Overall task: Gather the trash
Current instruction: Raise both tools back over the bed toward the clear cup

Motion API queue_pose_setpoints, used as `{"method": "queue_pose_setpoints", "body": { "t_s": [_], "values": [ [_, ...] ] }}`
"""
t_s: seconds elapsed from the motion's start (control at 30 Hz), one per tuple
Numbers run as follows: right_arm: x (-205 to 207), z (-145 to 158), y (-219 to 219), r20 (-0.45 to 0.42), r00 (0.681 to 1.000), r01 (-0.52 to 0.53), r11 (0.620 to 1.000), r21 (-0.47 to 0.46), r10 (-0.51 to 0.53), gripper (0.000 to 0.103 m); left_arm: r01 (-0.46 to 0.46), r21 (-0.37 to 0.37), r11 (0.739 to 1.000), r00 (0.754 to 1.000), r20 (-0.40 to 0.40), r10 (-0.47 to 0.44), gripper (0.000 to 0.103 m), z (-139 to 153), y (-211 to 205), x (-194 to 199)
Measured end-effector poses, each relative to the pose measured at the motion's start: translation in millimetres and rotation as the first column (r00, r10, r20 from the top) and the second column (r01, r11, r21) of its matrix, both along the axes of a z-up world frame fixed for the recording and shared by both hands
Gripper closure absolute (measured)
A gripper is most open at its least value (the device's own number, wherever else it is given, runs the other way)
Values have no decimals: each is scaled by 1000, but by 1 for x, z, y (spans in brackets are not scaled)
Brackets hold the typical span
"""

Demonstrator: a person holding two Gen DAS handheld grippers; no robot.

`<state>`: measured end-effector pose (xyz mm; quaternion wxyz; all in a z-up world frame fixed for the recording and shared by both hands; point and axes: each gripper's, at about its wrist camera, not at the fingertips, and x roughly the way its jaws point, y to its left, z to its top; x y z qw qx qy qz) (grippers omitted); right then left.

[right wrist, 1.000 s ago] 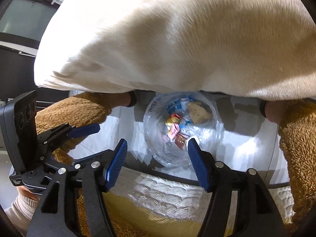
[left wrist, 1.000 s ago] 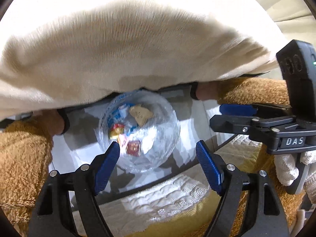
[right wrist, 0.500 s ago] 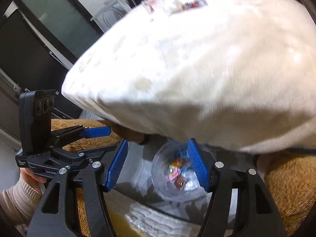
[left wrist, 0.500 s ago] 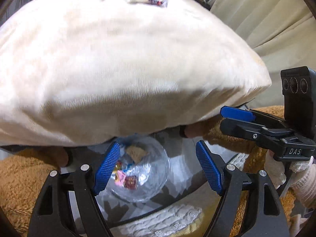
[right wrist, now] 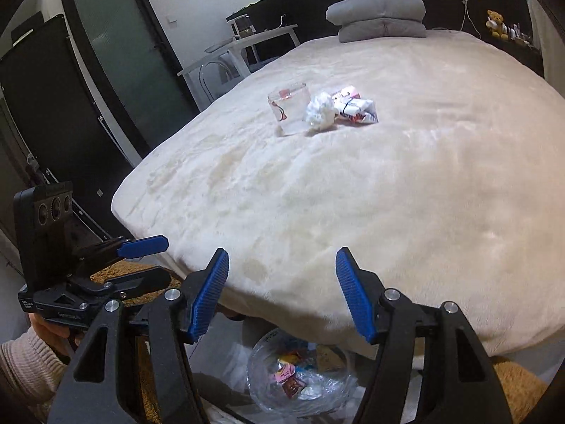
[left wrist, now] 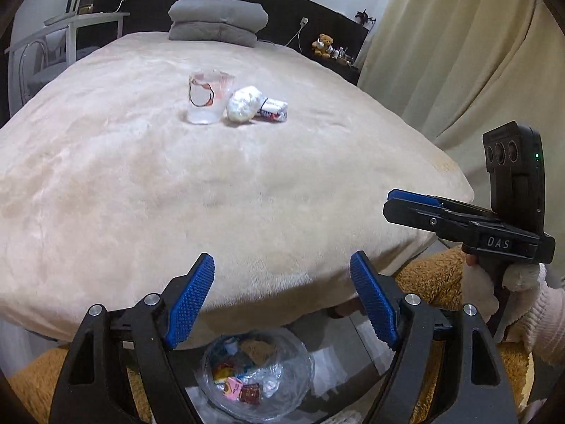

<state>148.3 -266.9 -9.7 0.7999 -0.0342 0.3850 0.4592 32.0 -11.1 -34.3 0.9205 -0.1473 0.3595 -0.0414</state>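
Observation:
On the cream bed (left wrist: 176, 183) lie a clear plastic cup (left wrist: 209, 97), a crumpled white tissue (left wrist: 244, 103) and a crushed wrapper (left wrist: 273, 109); the right wrist view shows the cup (right wrist: 289, 109), tissue (right wrist: 320, 110) and wrapper (right wrist: 355, 106) too. A clear-lined bin (left wrist: 256, 376) with several wrappers sits on the floor at the bed's foot, also in the right wrist view (right wrist: 300, 378). My left gripper (left wrist: 282, 300) is open and empty above the bin. My right gripper (right wrist: 282, 295) is open and empty beside it, seen from the left (left wrist: 416, 208).
Grey folded pillows (left wrist: 217, 21) lie at the head of the bed. A white side table (right wrist: 247, 46) and a dark door (right wrist: 120, 49) are left of the bed. Curtains (left wrist: 459, 53) hang on the right. A brown shaggy rug (left wrist: 438, 272) surrounds the bin.
Both grippers have lifted from low over the bin, so the views rose from the bed's underside edge to its top, bringing the cup, tissue and wrapper into sight.

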Motion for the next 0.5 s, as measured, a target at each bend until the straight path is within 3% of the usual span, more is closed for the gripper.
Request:
{"method": "queue_pose_setpoints", "body": {
  "t_s": [0.23, 0.5],
  "values": [
    [42, 13, 36, 31, 999, -8, 1000, -11, 8, 39, -28, 21, 999, 1000, 14, 27, 25, 19, 24, 27],
    [90, 13, 81, 73, 997, -6, 999, -41, 9, 39, -43, -5, 999, 999, 27, 43, 25, 28, 55, 62]
  ]
}}
